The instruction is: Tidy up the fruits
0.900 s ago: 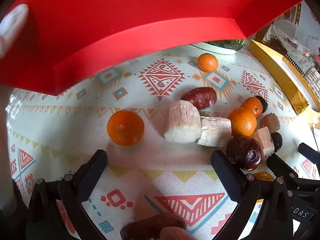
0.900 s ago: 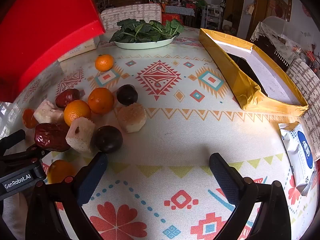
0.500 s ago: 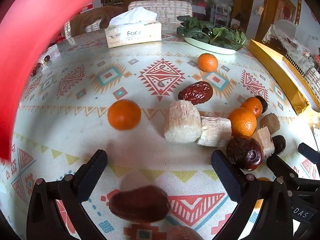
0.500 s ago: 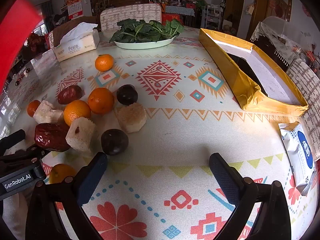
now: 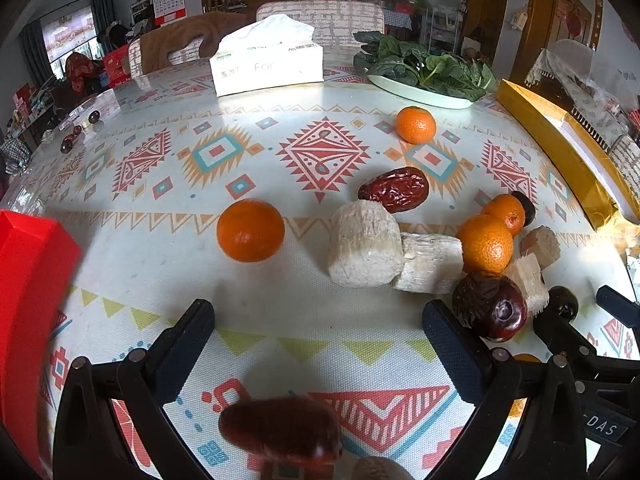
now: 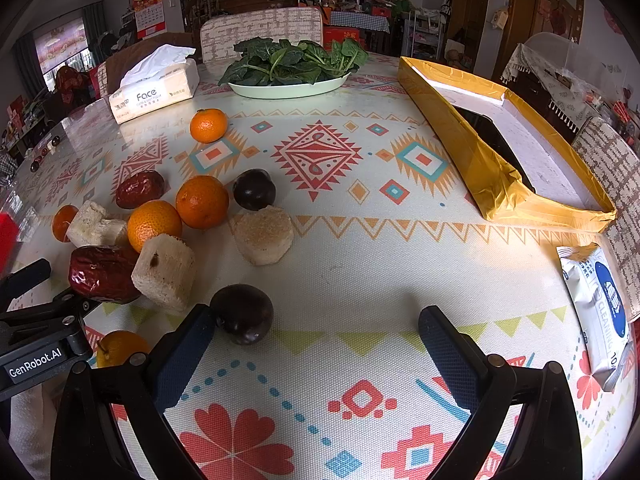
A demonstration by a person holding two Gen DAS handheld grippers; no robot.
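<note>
Fruit lies scattered on the patterned tablecloth. In the left wrist view my left gripper [image 5: 320, 340] stands open over bare cloth, with an orange [image 5: 250, 230] and two pale cane chunks [image 5: 364, 244] just beyond its tips. A blurred red date [image 5: 280, 428] lies low between the finger bases. More oranges [image 5: 485, 243] and a dark red date [image 5: 490, 306] crowd by the right finger. My right gripper [image 6: 316, 340] is open too. A dark plum [image 6: 243, 313] rests against its left finger [image 6: 184, 356]. A cane chunk [image 6: 164, 272] and a date [image 6: 102, 272] sit to the left.
A red box [image 5: 28, 300] sits at the left edge. An open yellow box [image 6: 500, 148] runs along the right side, with a wipes pack [image 6: 600, 312] near it. A tissue box [image 6: 154, 90] and a plate of spinach [image 6: 290, 68] stand at the back.
The red box swept from overhead down to the left edge, uncovering the table's far side. A date came into view low between the left fingers. The dark plum rolled nearer the right gripper's left finger.
</note>
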